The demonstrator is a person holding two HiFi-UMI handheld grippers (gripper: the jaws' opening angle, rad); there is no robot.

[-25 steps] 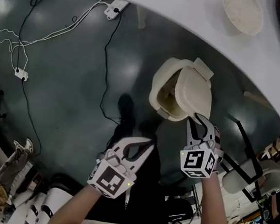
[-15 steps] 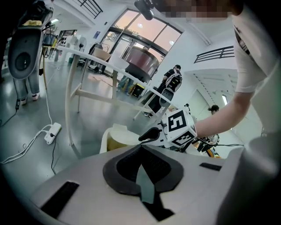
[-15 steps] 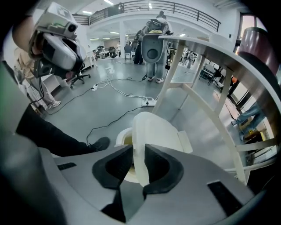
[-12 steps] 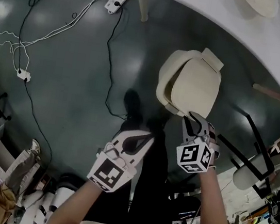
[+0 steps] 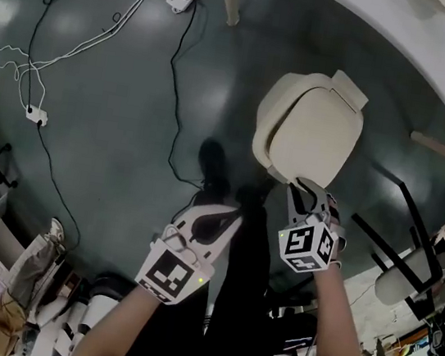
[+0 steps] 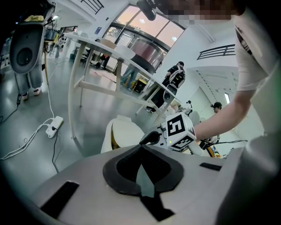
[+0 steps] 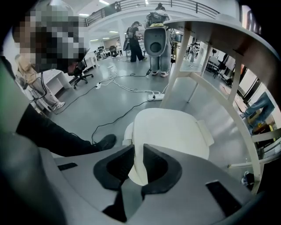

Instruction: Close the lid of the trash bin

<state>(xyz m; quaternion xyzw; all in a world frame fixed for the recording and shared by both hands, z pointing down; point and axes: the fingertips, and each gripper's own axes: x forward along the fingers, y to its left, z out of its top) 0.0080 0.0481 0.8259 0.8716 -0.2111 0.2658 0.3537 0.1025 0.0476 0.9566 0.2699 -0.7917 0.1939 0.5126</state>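
- A person is closing a trash bin [image 5: 262, 137] that is standing on the dark floor [image 5: 116, 116], tucked just under the curved edge of a white worktop [image 5: 423, 54].
- The closing step is under way, by the look of it: the cream lid [image 5: 315, 137] is lying nearly flat but still tilted, leaving the bin's rim and a sliver of its inside showing on the left.
- The right claw [image 5: 307, 187] is gripping the lid's near edge. Its jaws have just been closing, and that edge is sitting between them with the pads against it on both sides.
- The left claw [image 5: 236, 213] is hanging empty beside it with jaws together, well short of the bin and taking no part.
- The next move is likely calling for the right claw to carry the edge down until the lid is sitting square on the rim, then to let go and lift clear. The hinge is at the far side, so the path should be a short downward arc.
- The right forearm [image 5: 336, 331] is reaching forward with its claw pointing steeply down at the lid; the left forearm [image 5: 114, 323] is angling its claw more shallowly toward the floor.
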